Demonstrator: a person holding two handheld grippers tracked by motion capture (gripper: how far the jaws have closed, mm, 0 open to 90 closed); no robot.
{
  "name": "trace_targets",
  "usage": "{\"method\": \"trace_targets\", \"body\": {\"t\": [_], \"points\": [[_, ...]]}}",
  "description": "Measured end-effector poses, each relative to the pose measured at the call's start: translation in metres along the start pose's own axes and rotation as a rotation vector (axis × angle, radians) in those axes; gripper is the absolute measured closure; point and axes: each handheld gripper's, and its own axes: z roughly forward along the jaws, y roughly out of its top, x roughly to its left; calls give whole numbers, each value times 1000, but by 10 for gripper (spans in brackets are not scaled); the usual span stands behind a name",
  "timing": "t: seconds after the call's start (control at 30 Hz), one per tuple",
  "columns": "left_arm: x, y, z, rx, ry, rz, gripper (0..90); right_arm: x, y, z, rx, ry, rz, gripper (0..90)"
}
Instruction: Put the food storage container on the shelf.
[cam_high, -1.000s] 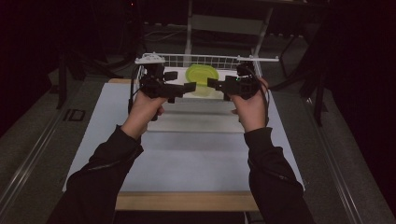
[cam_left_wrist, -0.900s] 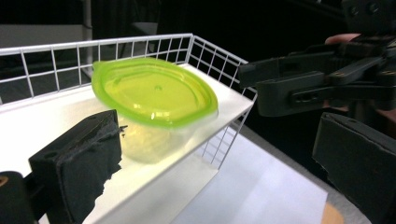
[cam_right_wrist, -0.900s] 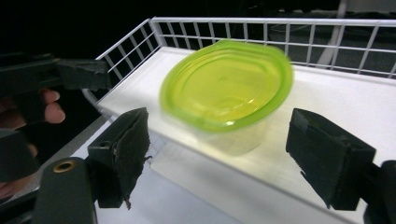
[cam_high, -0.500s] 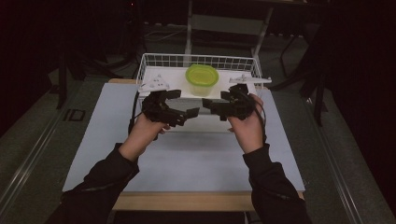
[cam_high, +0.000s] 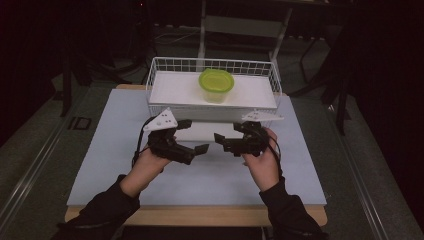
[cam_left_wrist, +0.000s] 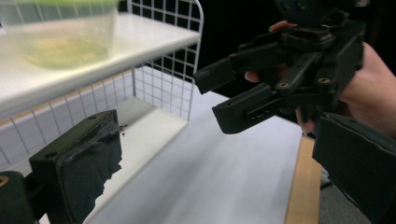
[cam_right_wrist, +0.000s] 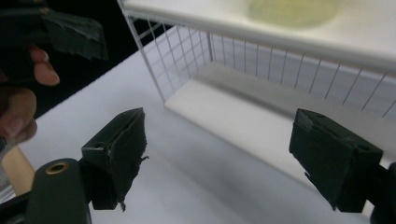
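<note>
A clear tub with a lime-green lid stands on the white shelf of a white wire basket at the far side of the table. In the left gripper view the tub is at top left; in the right gripper view its base is at the top. My left gripper and right gripper hover over the mat in front of the basket, tips facing each other, a small gap apart. Both are open and hold nothing. The left gripper looks at the right gripper. The right gripper faces the basket's lower level.
A pale blue-white mat covers the table, with a wooden edge along the near side. The basket's wire wall and its lower white board lie just beyond the grippers. Dark floor and chair legs surround the table.
Both hands have drawn back from the basket toward the near side and dropped lower over the mat. The green-lidded tub stays where it was on the shelf.
</note>
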Motion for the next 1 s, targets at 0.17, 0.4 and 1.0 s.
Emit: {"method": "trace_targets", "body": {"t": [0.17,0.4,1.0], "points": [[-1,-31,1,36,-22,-24,19,-2,-28,7,46,-8,-32,184],[-4,-55,5,73,-43,-34,19,-7,-56,7,59,-17,-53,182],[3,-110,-15,167,-11,-12,19,-17,-94,3,101,-54,-80,180]]}}
